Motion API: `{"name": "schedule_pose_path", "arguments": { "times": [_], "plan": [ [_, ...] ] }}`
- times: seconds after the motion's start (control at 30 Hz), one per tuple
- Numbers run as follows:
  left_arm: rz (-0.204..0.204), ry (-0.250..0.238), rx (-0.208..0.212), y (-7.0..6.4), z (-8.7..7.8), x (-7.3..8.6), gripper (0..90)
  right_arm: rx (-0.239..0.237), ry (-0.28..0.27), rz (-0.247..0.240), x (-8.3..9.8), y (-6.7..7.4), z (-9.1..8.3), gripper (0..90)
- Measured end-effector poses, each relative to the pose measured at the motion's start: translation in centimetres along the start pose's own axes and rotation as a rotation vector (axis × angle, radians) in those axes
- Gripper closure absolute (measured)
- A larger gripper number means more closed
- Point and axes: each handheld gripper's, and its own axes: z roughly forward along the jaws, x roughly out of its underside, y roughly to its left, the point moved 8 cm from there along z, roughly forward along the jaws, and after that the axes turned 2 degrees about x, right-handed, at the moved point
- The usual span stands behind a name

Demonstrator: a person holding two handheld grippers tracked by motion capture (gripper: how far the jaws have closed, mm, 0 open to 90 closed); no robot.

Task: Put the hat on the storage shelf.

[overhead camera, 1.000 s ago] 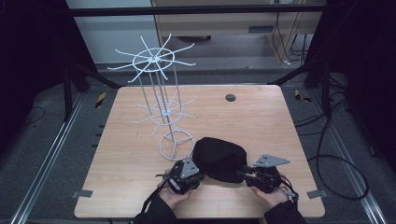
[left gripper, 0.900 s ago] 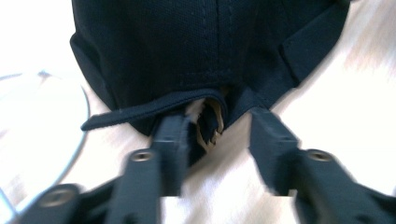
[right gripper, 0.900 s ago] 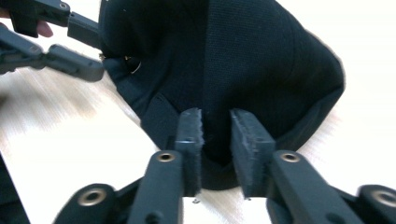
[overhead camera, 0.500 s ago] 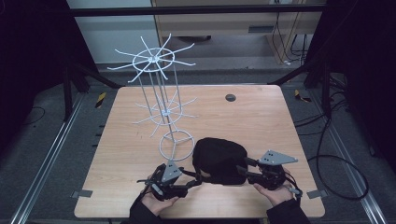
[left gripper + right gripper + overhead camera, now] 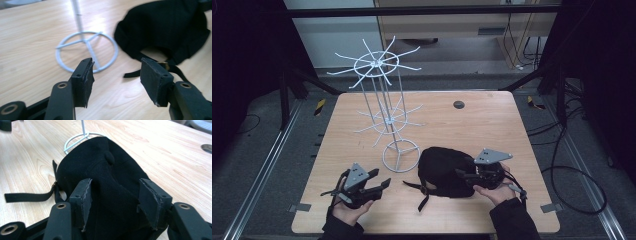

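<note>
- The cap (image 5: 444, 171) lies flat on the table (image 5: 492, 125), at about 5 o'clock from the stand's (image 5: 384, 100) ring base and near it; its strap (image 5: 424, 199) trails toward you.
- Your left gripper (image 5: 379, 181) sits at 9 o'clock from the cap, well apart from it. Its jaws have just been closing a little from full width, yet they stand wide with nothing between them; the left gripper view shows bare wood in the gap, the ring base at 11 o'clock.
- Your right gripper (image 5: 461, 173) is at the cap's 3 o'clock edge. Its jaws have just been opening. In the right gripper view the black cloth bulges up between the pads (image 5: 82, 200), but they look spread off it, so I judge the cap loose, not gripped.
- Done so far, by the look of it: nothing hangs on the stand; all its arms are bare.
- Left for you, I judge: take hold of the cap again, lift it, and hang it on an arm, if that is the aim.
</note>
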Motion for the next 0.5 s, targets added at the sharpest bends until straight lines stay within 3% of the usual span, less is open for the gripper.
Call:
{"name": "schedule_pose_path", "arguments": {
  "times": [0.07,0.1,0.23,0.33,0.4,0.5],
  "plan": [
    [-0.024,-0.013,-0.033,1.6,-0.7,0.2,44.5,-0.020,0.025,-0.019,0.1,0.0,0.5,45.7],
    [-0.024,-0.013,-0.033,1.6,-0.7,0.2,44.6,-0.020,0.025,-0.019,0.1,0.0,0.5,45.7],
    [-0.067,-0.025,-0.072,3.6,-1.6,0.7,45.6,-0.032,0.065,-0.040,0.6,0.0,1.3,48.0],
    [-0.086,-0.021,-0.091,4.5,-1.8,1.0,46.3,-0.026,0.087,-0.057,1.0,0.0,1.7,58.3],
    [-0.097,-0.018,-0.099,4.9,-1.8,1.2,46.8,-0.022,0.091,-0.066,1.0,0.2,1.7,70.2],
    [-0.102,-0.010,-0.108,5.2,-1.7,1.4,47.2,-0.023,0.088,-0.075,0.9,0.5,1.7,72.3]
  ]
}}
